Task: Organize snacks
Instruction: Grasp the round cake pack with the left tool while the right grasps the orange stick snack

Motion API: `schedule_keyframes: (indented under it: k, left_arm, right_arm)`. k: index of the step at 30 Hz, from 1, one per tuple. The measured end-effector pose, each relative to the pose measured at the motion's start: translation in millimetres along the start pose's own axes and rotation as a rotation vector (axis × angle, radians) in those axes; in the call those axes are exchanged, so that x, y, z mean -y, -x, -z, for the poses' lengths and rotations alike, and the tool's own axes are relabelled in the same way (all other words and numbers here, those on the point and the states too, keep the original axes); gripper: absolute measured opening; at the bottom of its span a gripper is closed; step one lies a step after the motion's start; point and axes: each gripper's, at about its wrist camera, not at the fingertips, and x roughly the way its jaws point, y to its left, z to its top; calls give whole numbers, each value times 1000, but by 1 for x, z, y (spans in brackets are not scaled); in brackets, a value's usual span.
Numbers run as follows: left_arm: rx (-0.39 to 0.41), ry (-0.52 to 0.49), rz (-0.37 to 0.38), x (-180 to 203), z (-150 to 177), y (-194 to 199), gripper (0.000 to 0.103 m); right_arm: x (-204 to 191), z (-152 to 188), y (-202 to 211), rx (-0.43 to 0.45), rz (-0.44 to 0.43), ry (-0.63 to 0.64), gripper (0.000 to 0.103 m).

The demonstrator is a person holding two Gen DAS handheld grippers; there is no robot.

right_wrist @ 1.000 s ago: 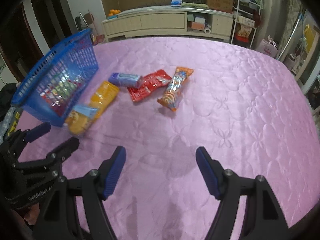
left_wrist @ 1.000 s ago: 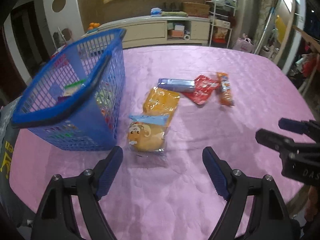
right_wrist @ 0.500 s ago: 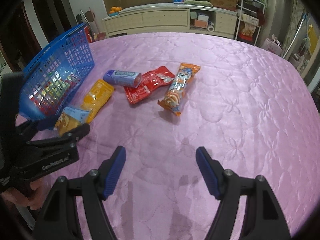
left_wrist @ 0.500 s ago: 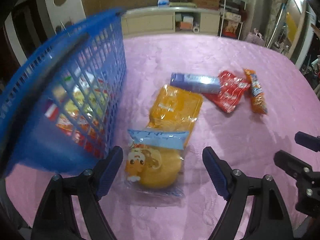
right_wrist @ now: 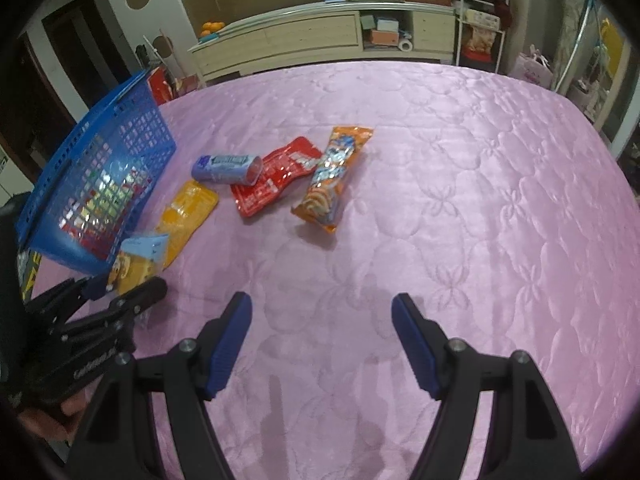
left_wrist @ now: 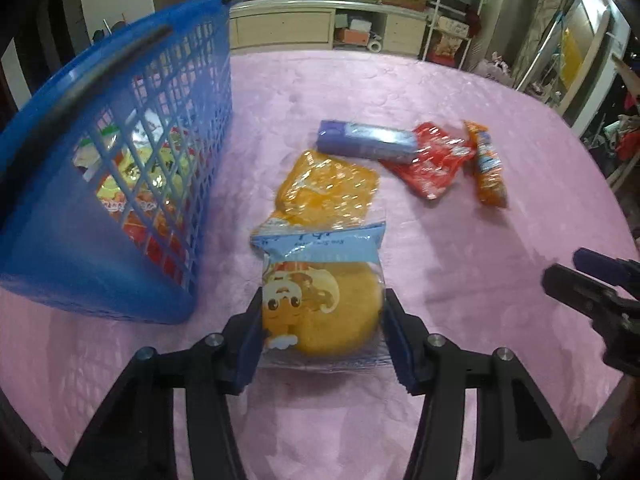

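Observation:
My left gripper [left_wrist: 322, 330] has its blue pads on both sides of a clear packet holding a round yellow cake [left_wrist: 320, 308], lying on the pink quilt beside the blue basket [left_wrist: 120, 168]. The cake packet also shows in the right wrist view [right_wrist: 134, 266] by the left gripper [right_wrist: 120, 288]. Beyond it lie an orange packet [left_wrist: 328, 188], a purple tube [left_wrist: 366, 146], a red packet [left_wrist: 432, 164] and an orange striped packet [left_wrist: 488, 168]. My right gripper [right_wrist: 322, 340] is open and empty above bare quilt.
The basket [right_wrist: 100, 184] holds several snack packets and stands at the left edge of the pink quilted surface [right_wrist: 460, 200]. A cream sideboard [right_wrist: 320, 36] and a wire shelf rack [right_wrist: 480, 12] stand behind. The right gripper [left_wrist: 592, 292] shows at the right edge.
My left gripper has moved forward and down over the cake packet and its jaws have narrowed onto the packet's sides. The right gripper has shifted a little forward and stays open.

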Motion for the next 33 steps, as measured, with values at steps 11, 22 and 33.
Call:
schedule_keyframes:
  k: [11, 22, 33]
  left_arm:
    - [97, -64, 34, 24, -34, 21, 52]
    - [94, -74, 20, 26, -57, -4, 51]
    - [80, -83, 40, 26, -59, -5, 51]
  right_arm:
    - [5, -53, -13, -1, -20, -20, 76]
    - [0, -79, -66, -74, -3, -17, 70]
    - [-5, -60, -44, -45, 27, 43, 28]
